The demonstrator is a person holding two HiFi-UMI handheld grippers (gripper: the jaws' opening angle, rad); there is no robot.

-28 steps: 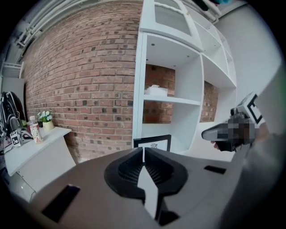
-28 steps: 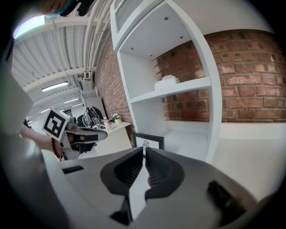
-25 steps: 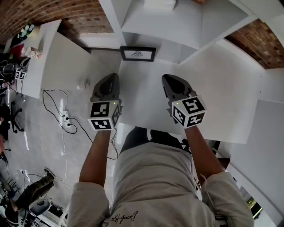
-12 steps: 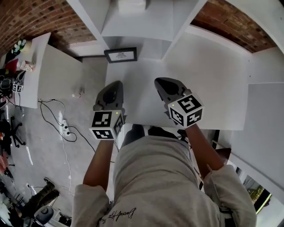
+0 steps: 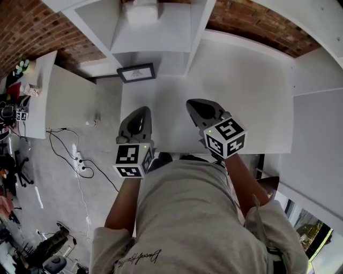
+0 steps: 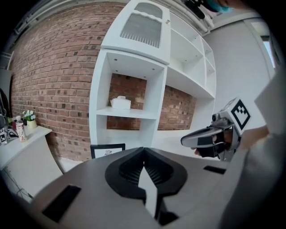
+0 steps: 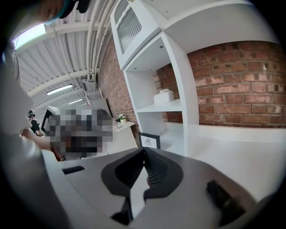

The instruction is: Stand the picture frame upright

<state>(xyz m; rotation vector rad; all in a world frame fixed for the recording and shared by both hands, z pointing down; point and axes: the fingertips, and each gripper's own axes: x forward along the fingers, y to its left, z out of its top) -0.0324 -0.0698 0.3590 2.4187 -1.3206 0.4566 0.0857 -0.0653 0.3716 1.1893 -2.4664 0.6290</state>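
The black-framed picture frame (image 5: 137,73) stands upright at the back left of the white table (image 5: 246,91), under the shelf unit. It also shows in the left gripper view as a picture frame (image 6: 107,151) and in the right gripper view as a picture frame (image 7: 149,140). My left gripper (image 5: 136,114) is shut and empty near the table's front edge, well short of the frame. My right gripper (image 5: 197,106) is shut and empty beside it, to the right.
A white shelf unit (image 5: 155,32) rises over the table's back, with a white box (image 5: 142,13) on a shelf. A brick wall (image 6: 53,80) stands behind. Cables and a power strip (image 5: 79,155) lie on the floor at left, beside a side desk (image 5: 37,91).
Both grippers have drawn back from the frame toward the table's front edge and risen a little. The frame stays upright at the back. The head view has shifted.
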